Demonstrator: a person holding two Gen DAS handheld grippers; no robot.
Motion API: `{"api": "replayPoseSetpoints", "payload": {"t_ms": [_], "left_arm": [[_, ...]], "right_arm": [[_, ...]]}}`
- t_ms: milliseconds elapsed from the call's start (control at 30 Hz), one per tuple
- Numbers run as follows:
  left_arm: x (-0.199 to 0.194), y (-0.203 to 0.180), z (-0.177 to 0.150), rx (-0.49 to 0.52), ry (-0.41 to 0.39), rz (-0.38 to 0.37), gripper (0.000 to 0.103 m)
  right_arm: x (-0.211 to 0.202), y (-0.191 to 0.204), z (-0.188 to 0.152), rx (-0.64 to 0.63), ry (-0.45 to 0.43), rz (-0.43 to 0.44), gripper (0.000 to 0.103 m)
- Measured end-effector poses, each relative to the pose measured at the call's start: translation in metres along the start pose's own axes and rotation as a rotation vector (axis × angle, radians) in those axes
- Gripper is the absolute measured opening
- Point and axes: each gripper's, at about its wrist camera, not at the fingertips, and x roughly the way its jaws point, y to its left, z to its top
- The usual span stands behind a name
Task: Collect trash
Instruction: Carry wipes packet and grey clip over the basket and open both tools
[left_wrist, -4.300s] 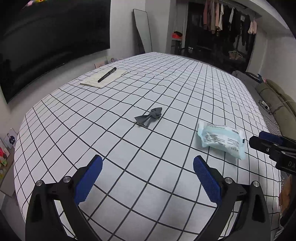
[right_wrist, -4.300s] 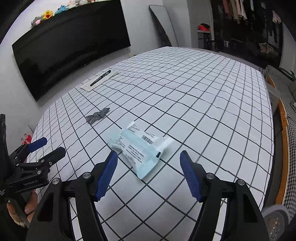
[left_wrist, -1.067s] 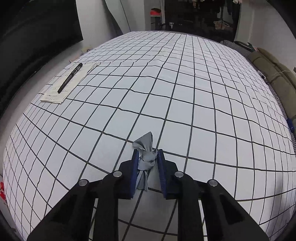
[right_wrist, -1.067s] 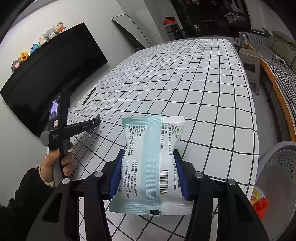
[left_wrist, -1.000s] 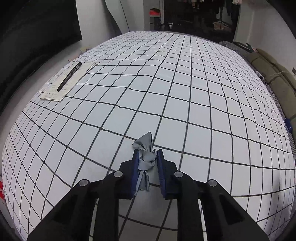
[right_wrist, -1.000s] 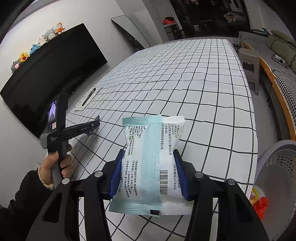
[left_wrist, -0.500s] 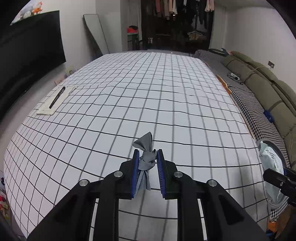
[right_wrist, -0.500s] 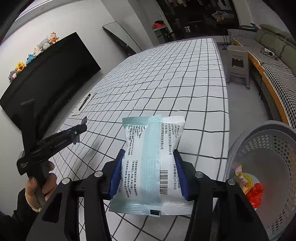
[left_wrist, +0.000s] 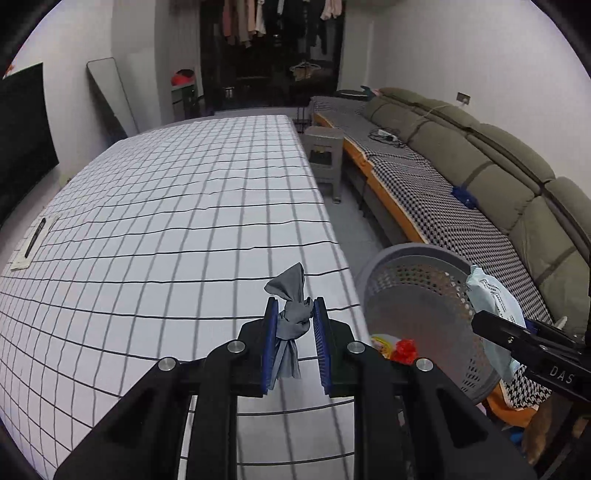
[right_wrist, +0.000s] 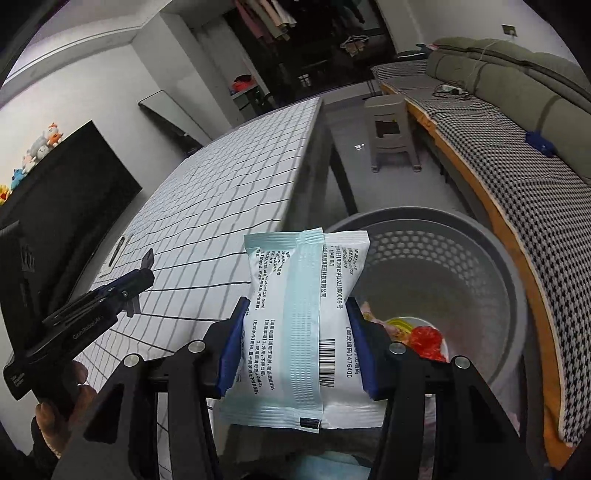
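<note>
My left gripper (left_wrist: 294, 328) is shut on a knotted grey scrap (left_wrist: 290, 306), held above the checked table (left_wrist: 166, 221) near its right edge. My right gripper (right_wrist: 295, 321) is shut on a white and pale green packet (right_wrist: 299, 317) with printed text and a barcode, held over the near rim of a grey perforated bin (right_wrist: 509, 280). The bin (left_wrist: 413, 291) stands on the floor just off the table's right edge and holds red and yellow wrappers (right_wrist: 424, 339). In the left wrist view the packet (left_wrist: 491, 299) and right gripper show over the bin's right side. The left gripper (right_wrist: 142, 271) shows at left, in a hand.
A paper sheet with a black pen (left_wrist: 35, 240) lies at the table's far left. A grey stool (left_wrist: 325, 151) stands on the floor beyond the bin. A long olive sofa (left_wrist: 498, 177) with a checked cover runs along the right wall. A dark screen (right_wrist: 62, 173) hangs on the left wall.
Both grippers have swung to the right, from over the table toward its right edge. The bin has come into full view under the packet. Both grips have stayed the same.
</note>
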Motion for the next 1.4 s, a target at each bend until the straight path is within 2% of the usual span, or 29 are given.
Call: {"api": "replayPoseSetpoints", "payload": {"t_ms": [133, 267, 533, 767, 833, 867, 900, 967, 1233, 1400], "left_arm": [[0.015, -0.03, 0.003, 0.037, 0.014, -0.03, 0.019], [0.026, -0.054, 0.003, 0.055, 0.017, -0.021, 0.019], [0.049, -0.091, 0.004, 0.083, 0.058, -0.013, 0.021], [0.062, -0.107, 0.005, 0.11, 0.085, 0.007, 0.022], [0.063, -0.108, 0.006, 0.11, 0.086, 0.012, 0.027], [0.063, -0.109, 0.006, 0.11, 0.085, 0.017, 0.036], [0.063, -0.11, 0.006, 0.11, 0.083, 0.021, 0.049], [0.061, -0.11, 0.007, 0.106, 0.065, 0.031, 0.068], [0.055, -0.11, 0.01, 0.103, 0.051, 0.042, 0.068], [0.053, -0.108, 0.008, 0.094, 0.056, 0.049, 0.076]], "right_arm": [[-0.009, -0.035, -0.005, 0.04, -0.01, -0.056, 0.05], [-0.003, -0.051, -0.007, 0.053, 0.005, -0.084, 0.05], [0.005, -0.069, -0.006, 0.049, 0.029, -0.077, 0.05], [0.004, -0.079, -0.001, 0.056, 0.02, -0.076, 0.05], [0.003, -0.078, 0.001, 0.048, 0.015, -0.083, 0.051], [0.002, -0.079, 0.002, 0.044, 0.011, -0.085, 0.054], [0.0, -0.079, 0.002, 0.041, 0.0, -0.089, 0.062], [-0.002, -0.078, 0.004, 0.033, -0.018, -0.094, 0.068], [0.0, -0.08, 0.006, 0.049, -0.018, -0.091, 0.068], [-0.001, -0.079, 0.003, 0.05, -0.011, -0.092, 0.068]]}}
